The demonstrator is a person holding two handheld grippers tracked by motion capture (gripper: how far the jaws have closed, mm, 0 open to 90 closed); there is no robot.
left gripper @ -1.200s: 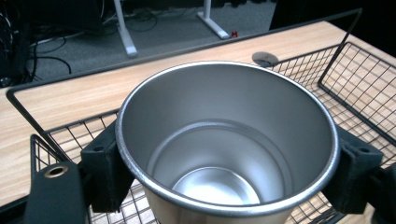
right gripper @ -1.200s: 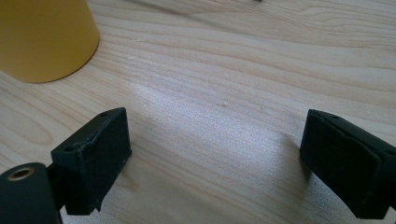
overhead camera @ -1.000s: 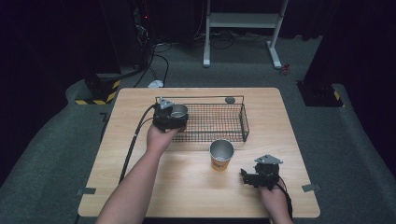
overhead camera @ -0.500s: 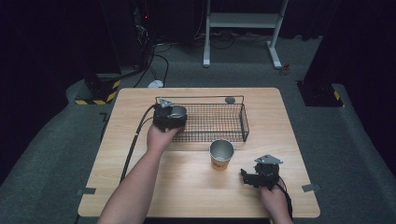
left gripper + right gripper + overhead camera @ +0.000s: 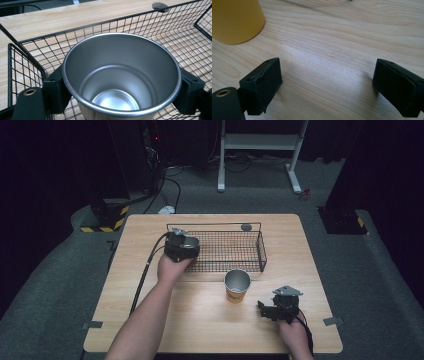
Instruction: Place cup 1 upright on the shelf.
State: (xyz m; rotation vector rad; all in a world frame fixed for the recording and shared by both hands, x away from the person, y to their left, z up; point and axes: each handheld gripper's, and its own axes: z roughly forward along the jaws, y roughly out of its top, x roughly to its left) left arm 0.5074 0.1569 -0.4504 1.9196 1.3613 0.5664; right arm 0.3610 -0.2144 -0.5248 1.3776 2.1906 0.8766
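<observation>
A steel cup (image 5: 121, 77) is pinched between the fingers (image 5: 56, 92) of the left gripper (image 5: 181, 246) at the left end of the wire basket (image 5: 235, 251), mid-frame in the high view. The right gripper (image 5: 280, 306), lower right on the desk (image 5: 150, 290), is held with fingers spread near a yellow cup (image 5: 236, 285)

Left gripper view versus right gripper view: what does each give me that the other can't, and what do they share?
Left gripper view alone: the steel cup held between the left tongs, upright with its inside bare, over the wire basket, plus a small dark disc past the far rim.

Right gripper view alone: the right tongs open with nothing between them, and the yellow cup standing apart, ahead to the left.

Both: the wooden table.
</observation>
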